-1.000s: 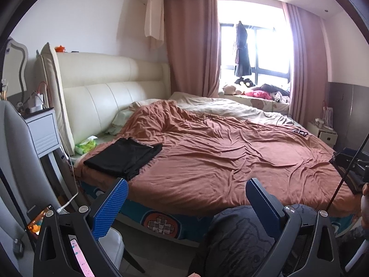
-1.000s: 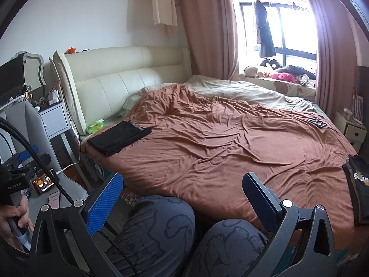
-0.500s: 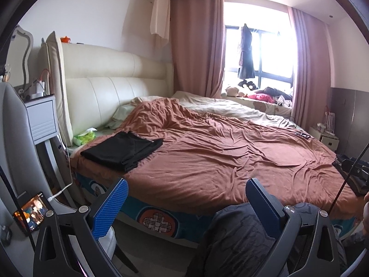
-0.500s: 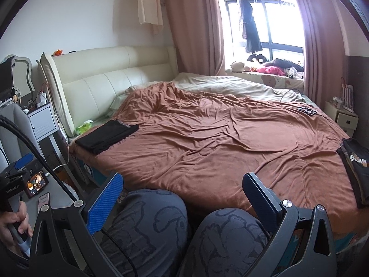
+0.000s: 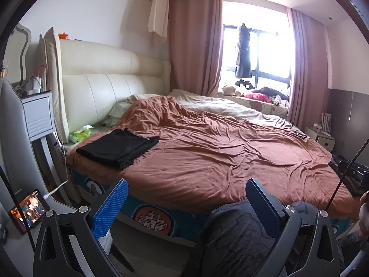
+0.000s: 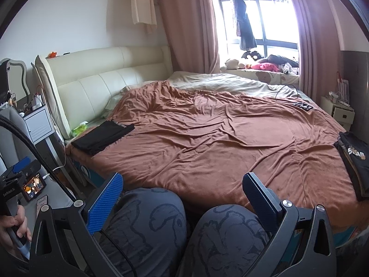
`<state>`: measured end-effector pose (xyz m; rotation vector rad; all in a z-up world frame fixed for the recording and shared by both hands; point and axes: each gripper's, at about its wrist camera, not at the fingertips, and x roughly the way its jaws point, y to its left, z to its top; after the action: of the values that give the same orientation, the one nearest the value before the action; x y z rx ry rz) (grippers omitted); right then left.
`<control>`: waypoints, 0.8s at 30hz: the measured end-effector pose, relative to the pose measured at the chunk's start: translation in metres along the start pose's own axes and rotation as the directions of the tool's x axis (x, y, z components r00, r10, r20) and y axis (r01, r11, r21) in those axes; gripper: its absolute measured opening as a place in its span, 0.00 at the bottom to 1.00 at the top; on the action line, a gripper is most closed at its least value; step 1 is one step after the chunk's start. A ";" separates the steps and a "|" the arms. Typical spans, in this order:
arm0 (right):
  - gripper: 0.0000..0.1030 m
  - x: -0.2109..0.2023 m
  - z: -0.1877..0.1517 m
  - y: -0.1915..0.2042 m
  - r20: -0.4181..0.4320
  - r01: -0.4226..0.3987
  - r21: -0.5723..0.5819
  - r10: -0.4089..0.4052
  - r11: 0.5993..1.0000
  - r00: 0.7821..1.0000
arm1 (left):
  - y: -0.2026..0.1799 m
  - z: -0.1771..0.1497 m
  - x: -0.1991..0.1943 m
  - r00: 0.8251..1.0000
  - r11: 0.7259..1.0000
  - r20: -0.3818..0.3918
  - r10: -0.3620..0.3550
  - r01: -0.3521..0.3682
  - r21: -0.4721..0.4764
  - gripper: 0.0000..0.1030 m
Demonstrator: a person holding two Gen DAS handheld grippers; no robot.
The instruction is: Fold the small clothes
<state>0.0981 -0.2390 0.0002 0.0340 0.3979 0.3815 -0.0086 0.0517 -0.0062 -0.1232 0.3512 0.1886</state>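
Both views lifted a bit since 1 s ago; bed sits lower in frame.
L gripper (image 5: 184,198) & R gripper (image 6: 182,192) spread wide, empty, over knees (image 6: 150,217). Black folded cloth (image 5: 120,146) at 10 o'clock on brown blanket (image 5: 219,152); printed black garment (image 6: 355,159) at 3 o'clock, bed edge.

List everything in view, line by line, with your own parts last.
blanket: 1, rust brown, spread over the bed
folded cloth: 1, black, left near corner of the bed
printed garment: 1, black, right edge of the bed
headboard: 1, cream, left of the bed
green packet: 1, green, beside the headboard
curtains: 2, dusty pink, either side of the window
phone: 1, screen lit, lower left
knees: 2, grey patterned trousers, in front of the bed
left gripper: 1, blue pads, open, empty
right gripper: 1, blue pads, open, empty
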 end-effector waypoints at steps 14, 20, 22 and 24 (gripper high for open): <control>1.00 -0.002 0.001 -0.007 -0.006 -0.005 0.017 0.005 1.000 1.000 | -0.005 0.000 -0.001 1.000 1.000 -0.006 -0.007 0.007 0.021 1.00; 1.00 -0.002 0.000 -0.006 -0.010 -0.008 0.010 0.008 1.000 1.000 | -0.011 -0.001 -0.002 1.000 0.999 -0.009 -0.011 0.011 0.038 0.99; 1.00 -0.003 0.000 -0.007 -0.010 -0.005 0.012 0.006 1.000 1.000 | -0.013 0.000 -0.002 1.000 0.999 -0.009 -0.012 0.012 0.043 0.99; 1.00 -0.003 0.001 -0.008 -0.010 -0.007 0.015 0.008 1.000 1.000 | -0.015 0.000 -0.002 1.000 0.999 -0.011 -0.014 0.014 0.051 1.00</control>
<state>0.0984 -0.2474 0.0012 0.0484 0.4108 0.3862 -0.0075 0.0368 -0.0042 -0.0758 0.3650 0.1651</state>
